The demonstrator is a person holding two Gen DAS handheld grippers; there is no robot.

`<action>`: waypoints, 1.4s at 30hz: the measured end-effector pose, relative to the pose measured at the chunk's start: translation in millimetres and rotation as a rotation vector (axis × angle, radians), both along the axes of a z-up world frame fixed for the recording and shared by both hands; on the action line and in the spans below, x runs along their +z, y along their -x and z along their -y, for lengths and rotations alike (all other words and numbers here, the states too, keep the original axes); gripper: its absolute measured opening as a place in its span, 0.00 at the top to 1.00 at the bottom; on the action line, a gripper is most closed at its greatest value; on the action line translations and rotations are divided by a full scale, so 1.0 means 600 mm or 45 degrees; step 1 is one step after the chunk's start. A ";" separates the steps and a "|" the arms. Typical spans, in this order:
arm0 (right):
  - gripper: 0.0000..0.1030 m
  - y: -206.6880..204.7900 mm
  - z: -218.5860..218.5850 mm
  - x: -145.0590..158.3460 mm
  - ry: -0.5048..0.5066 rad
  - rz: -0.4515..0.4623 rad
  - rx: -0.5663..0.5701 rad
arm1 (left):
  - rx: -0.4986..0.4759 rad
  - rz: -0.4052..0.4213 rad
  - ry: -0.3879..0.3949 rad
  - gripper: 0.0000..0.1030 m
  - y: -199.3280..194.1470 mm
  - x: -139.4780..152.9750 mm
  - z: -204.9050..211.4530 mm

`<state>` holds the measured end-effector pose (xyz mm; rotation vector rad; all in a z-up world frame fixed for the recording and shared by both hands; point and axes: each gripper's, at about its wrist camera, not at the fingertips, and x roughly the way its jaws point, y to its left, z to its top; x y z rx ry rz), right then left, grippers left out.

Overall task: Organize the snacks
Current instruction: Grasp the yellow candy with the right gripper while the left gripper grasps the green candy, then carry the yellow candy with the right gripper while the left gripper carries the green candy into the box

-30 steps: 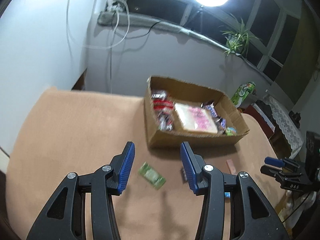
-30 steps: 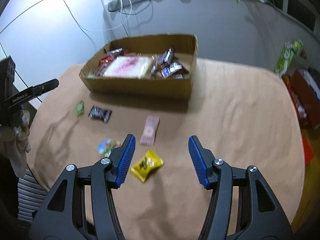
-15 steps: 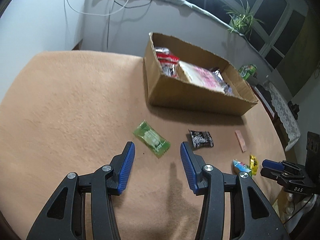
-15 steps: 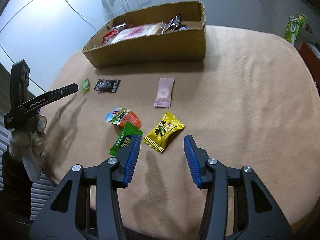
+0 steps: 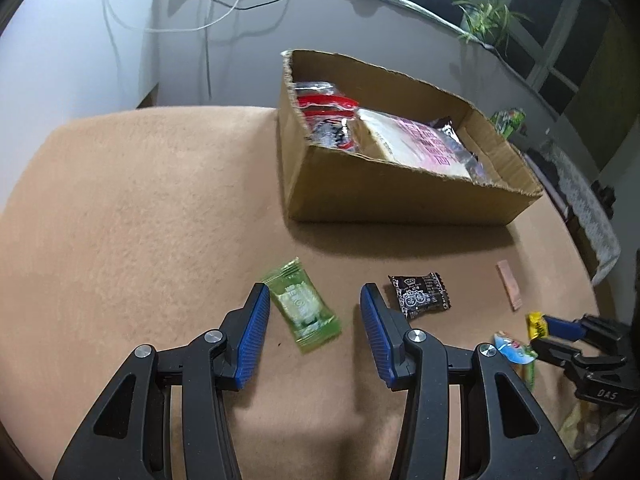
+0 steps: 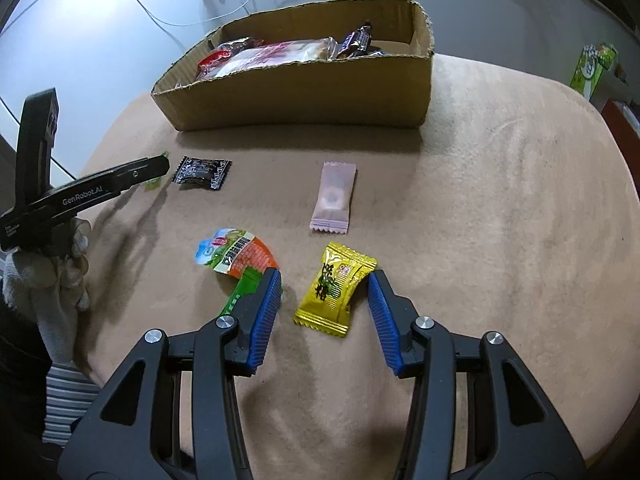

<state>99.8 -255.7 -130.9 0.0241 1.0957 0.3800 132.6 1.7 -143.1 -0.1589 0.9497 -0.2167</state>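
Observation:
My left gripper [image 5: 314, 296] is open, its blue pads on either side of a green candy wrapper [image 5: 302, 305] lying on the tan table. A black snack packet [image 5: 420, 295] lies just to its right. My right gripper [image 6: 324, 282] is open around a yellow candy [image 6: 336, 289] on the table. A cardboard box [image 5: 384, 196] holding several snacks stands behind; it also shows in the right wrist view [image 6: 304, 92]. A pink wrapper [image 6: 334, 203], an orange-and-green packet [image 6: 236, 258] and the black packet [image 6: 202, 171] lie loose between.
The left gripper [image 6: 92, 190] and its gloved hand show at the left of the right wrist view. The table edge curves away on the right [image 6: 600, 216]. A green carton [image 6: 592, 68] stands off the table beyond. A wall with cables is behind the box.
Both grippers have moved down and forward toward the table. The green candy now lies between the left pads and the yellow candy between the right pads. Both stay open.

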 end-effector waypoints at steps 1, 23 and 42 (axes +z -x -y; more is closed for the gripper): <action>0.54 0.000 -0.003 -0.001 0.013 0.006 0.005 | -0.008 0.011 -0.032 0.55 0.001 -0.001 0.006; 0.77 0.009 -0.007 0.002 0.097 0.077 0.015 | -0.014 0.074 -0.154 0.79 0.005 -0.004 0.012; 0.78 0.017 0.024 0.068 0.010 0.182 -0.032 | 0.002 0.147 -0.066 0.79 0.030 0.043 -0.004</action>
